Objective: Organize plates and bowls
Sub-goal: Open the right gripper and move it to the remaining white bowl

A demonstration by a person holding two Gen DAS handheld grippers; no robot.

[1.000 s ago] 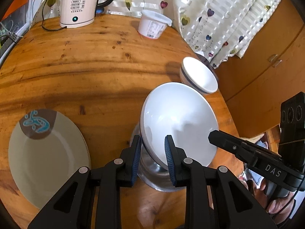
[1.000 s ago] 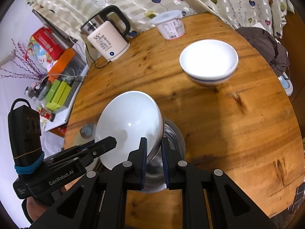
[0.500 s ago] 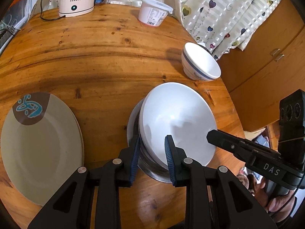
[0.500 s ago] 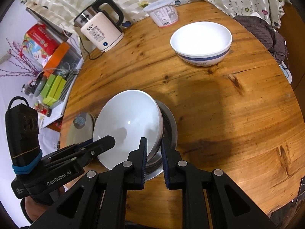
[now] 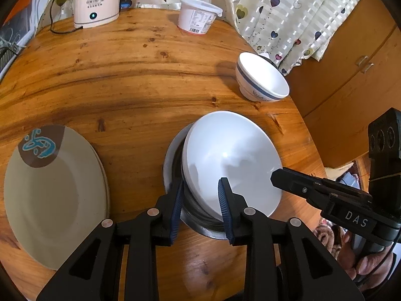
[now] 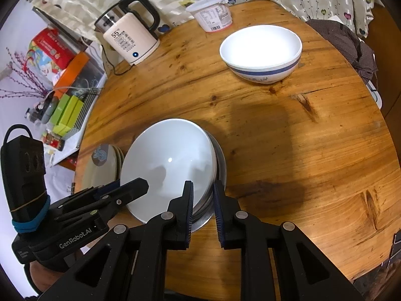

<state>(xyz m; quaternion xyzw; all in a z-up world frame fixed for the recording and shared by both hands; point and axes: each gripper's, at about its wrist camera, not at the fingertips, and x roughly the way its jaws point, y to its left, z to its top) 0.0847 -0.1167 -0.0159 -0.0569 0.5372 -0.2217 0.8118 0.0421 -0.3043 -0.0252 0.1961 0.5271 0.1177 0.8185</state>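
White bowl between spread jaws

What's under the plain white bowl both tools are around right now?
The white bowl sits nested in a steel bowl on the wooden table. Only the steel rim and part of its wall show; its inside is covered, so any contents are hidden.
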